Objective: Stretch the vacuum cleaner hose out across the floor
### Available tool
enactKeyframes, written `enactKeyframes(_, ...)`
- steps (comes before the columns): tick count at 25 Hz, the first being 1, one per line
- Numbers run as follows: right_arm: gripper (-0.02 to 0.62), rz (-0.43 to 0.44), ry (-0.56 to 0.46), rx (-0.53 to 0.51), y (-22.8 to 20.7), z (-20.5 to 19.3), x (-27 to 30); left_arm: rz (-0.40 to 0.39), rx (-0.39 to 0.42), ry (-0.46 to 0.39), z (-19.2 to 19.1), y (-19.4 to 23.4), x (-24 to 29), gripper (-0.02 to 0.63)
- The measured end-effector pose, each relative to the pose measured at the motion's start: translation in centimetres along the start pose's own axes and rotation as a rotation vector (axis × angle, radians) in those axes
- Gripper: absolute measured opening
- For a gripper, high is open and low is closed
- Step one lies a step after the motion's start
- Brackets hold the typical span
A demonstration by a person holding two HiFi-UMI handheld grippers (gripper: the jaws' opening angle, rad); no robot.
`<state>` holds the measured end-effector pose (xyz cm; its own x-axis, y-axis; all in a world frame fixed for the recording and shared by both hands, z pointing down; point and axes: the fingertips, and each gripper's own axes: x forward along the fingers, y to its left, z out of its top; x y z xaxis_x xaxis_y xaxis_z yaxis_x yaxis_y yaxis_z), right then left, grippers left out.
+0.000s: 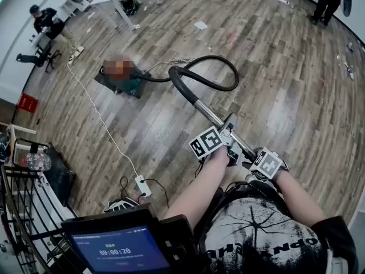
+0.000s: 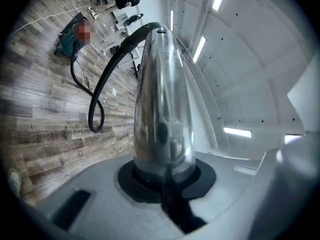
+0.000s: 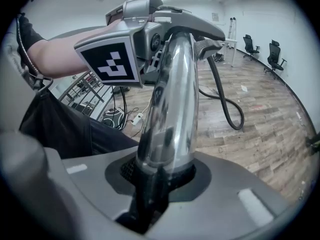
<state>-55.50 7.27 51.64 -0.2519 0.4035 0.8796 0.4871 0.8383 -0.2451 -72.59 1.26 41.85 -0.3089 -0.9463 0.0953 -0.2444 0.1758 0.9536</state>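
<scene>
Both pairs of jaws are closed partway on the same chrome tube (image 1: pixel 212 114), with the metal filling the gap between them. The left gripper (image 2: pixel 165 176) clamps the tube on both sides, and from its jaws the tube runs straight ahead to the black hose (image 2: pixel 97 96). The right gripper (image 3: pixel 160 179) clamps it in the same way. In the right gripper view the tube rises from the jaws to the left gripper (image 3: pixel 167 34), which holds it further along, so the two grips are near each other on one straight piece.

In the head view the left gripper (image 1: pixel 230 131) sits about halfway along the tube and the right gripper (image 1: pixel 255 157) at the end near the person. The tube's long axis runs from low right, by the person's body, up and to the left. It is held clear of the floor (image 1: pixel 285 96), and its far end points toward the cleaner (image 1: pixel 134 84).

From that end the hose (image 1: pixel 180 90) bends round and makes one wide loop on the boards in the middle of the floor. It then runs left to the cleaner. The hose is not straight.

The cleaner stands flat on the floor, left of the loop, toward the far left edge where the desks are. In the left gripper view the cleaner (image 2: pixel 70 34) lies beyond the hose's hanging curve.
</scene>
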Motion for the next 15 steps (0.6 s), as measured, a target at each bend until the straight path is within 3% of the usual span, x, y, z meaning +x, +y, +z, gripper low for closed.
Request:
enactKeyframes(7,0.11,0.046,0.02,-0.1,-1.0,-8.5,-2.5,0.04,0.006,-0.099,-7.4,-1.1,0.9,0.042)
enactKeyframes(15,0.112,0.112,0.019,-0.134,-0.7,-15.7,-5.2,0.101,-0.002,-0.136,-14.5,-2.3,1.8,0.041)
